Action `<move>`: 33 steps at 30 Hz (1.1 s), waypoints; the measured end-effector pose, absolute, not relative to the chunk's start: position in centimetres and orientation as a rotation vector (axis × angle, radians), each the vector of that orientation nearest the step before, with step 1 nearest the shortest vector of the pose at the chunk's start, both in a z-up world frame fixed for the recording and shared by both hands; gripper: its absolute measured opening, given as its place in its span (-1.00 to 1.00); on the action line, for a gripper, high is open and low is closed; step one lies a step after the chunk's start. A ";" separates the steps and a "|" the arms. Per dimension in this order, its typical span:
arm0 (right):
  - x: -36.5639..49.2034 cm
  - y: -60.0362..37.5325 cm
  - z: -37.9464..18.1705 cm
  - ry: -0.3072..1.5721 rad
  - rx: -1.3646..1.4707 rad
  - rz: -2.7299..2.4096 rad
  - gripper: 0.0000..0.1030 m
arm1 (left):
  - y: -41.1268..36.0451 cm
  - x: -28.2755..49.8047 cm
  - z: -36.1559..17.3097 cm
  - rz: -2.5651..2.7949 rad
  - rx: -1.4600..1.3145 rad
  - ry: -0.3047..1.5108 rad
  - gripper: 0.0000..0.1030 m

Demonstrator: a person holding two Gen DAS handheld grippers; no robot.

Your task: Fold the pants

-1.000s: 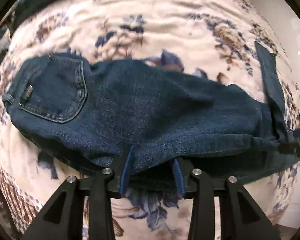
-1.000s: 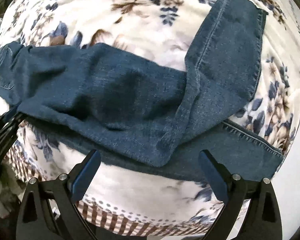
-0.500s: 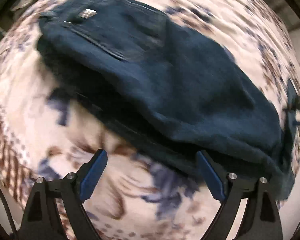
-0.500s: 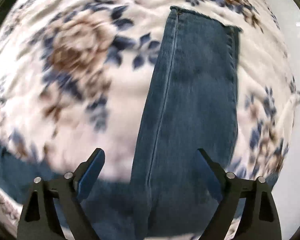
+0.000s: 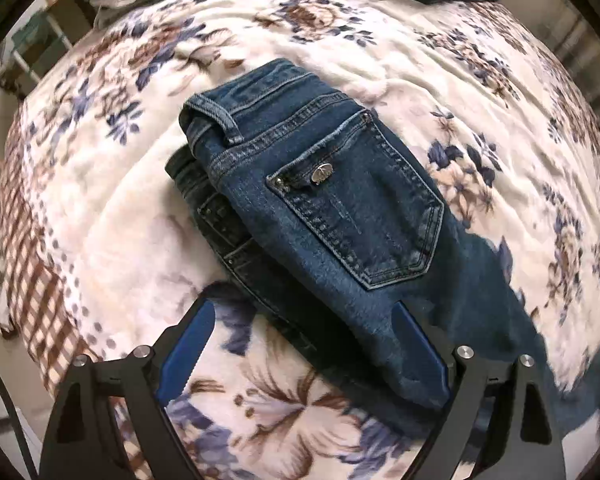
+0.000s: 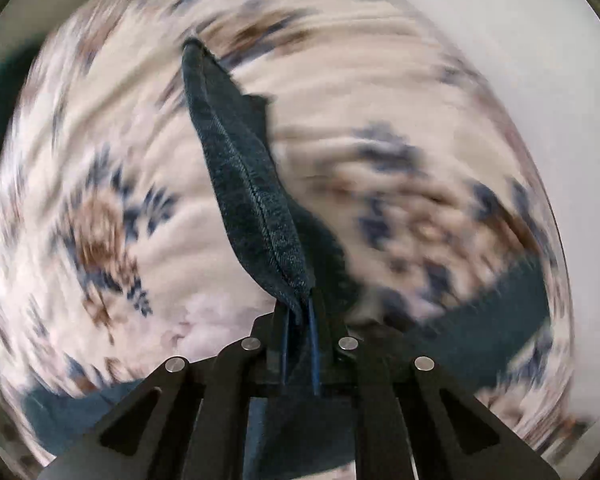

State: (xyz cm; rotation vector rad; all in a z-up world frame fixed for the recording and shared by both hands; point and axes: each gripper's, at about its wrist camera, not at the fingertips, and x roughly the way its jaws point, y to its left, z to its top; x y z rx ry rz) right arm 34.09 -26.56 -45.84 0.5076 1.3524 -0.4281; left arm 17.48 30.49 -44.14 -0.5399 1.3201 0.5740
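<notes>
Left wrist view: one pair of jeans [image 5: 324,216] lies at frame center on the floral blanket [image 5: 380,60], one back pocket [image 5: 364,204] facing up. The left gripper [image 5: 304,344] is spread wide, grasping nothing. Right wrist view: the right gripper [image 6: 300,320] is clenched on one jeans leg [image 6: 244,184]; the blanket is blurred.

Motion blur smears the floral bedspread [image 6: 112,184]; the jeans [image 6: 256,196] run past the lower edge.
</notes>
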 end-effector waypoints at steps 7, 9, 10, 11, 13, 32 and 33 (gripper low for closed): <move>18.5 -37.9 -51.7 1.314 0.974 -0.588 -0.82 | 30.4 18.0 -46.6 0.514 -0.681 1.357 0.75; 16.3 -38.8 -56.7 1.389 1.112 -0.562 -0.76 | 30.0 17.9 -47.1 0.500 -0.689 1.373 0.75; 15.6 -38.8 -57.9 1.386 1.175 -0.551 -0.74 | 29.8 17.7 -47.1 0.486 -0.704 1.380 0.75; 14.3 -38.8 -58.4 1.338 1.264 -0.520 -0.72 | 29.6 17.4 -47.0 0.475 -0.714 1.379 0.75; 13.3 -38.5 -57.4 1.300 1.273 -0.510 -0.39 | 29.5 16.8 -46.5 0.445 -0.746 1.372 0.75; 17.2 -15.0 -58.9 1.390 1.206 -0.193 0.03 | 41.1 21.2 -49.3 0.373 -0.940 1.285 0.66; 17.9 -14.1 -59.1 1.358 1.215 -0.204 0.03 | 41.2 21.5 -49.6 0.368 -0.930 1.273 0.47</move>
